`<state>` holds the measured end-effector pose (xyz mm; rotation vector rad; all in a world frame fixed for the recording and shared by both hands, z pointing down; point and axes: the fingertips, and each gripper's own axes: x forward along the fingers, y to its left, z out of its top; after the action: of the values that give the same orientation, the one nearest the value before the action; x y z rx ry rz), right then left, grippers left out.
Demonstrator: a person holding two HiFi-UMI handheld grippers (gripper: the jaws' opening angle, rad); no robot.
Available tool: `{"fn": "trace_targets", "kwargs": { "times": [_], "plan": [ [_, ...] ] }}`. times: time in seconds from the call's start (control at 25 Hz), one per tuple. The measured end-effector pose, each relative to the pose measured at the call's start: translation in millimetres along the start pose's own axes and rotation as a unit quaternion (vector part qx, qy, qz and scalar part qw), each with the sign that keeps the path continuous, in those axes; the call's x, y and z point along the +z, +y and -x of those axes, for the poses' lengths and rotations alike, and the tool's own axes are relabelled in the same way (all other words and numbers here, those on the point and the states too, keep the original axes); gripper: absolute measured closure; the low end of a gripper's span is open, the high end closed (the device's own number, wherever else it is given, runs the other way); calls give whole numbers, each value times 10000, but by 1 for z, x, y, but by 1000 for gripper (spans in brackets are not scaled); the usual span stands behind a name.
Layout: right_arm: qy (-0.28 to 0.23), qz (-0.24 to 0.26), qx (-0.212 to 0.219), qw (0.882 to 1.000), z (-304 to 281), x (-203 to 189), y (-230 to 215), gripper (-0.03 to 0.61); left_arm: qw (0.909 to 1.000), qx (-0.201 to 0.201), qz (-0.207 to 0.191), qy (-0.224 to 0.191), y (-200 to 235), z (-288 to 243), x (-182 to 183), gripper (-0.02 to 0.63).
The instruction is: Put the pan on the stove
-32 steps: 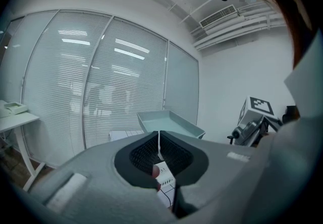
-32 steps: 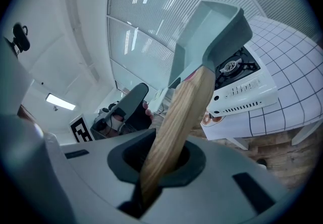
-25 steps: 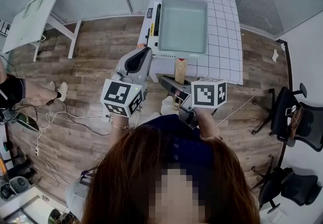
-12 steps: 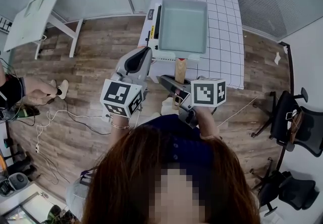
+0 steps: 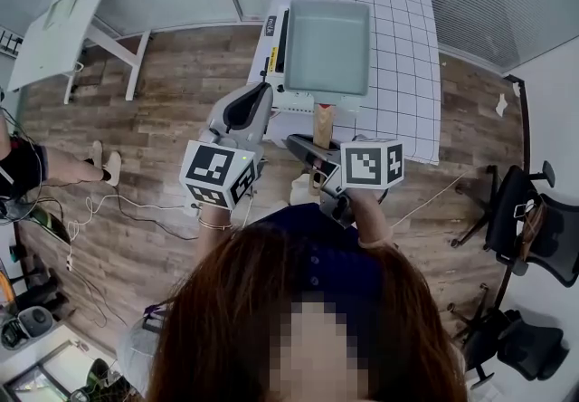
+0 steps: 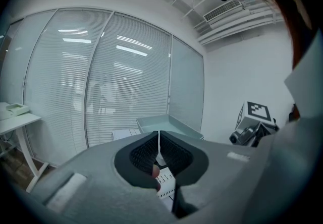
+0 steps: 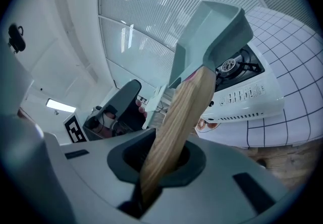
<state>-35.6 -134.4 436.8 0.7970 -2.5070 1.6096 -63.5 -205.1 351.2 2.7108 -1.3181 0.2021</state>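
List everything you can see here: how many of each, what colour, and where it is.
pan: one, pale green with a wooden handle, over the stove
stove: one, white, on the table
table: one, white grid cloth, ahead
side table: one, white, far left
office chairs: two, black, at right
floor: brown wood planks
bystander's leg: one, left edge
left gripper: one, grey, jaws together, empty
right gripper: one, grey, jaws clamped on the pan handle
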Motion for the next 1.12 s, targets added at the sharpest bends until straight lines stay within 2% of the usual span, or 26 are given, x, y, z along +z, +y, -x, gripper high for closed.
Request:
{"fn": "trace_targets", "kwargs": {
  "times": [1.12],
  "plan": [
    [287, -203, 40, 9994, -16, 40, -55, 532, 9996, 208, 134, 104, 22, -61, -7, 592]
  ]
}}
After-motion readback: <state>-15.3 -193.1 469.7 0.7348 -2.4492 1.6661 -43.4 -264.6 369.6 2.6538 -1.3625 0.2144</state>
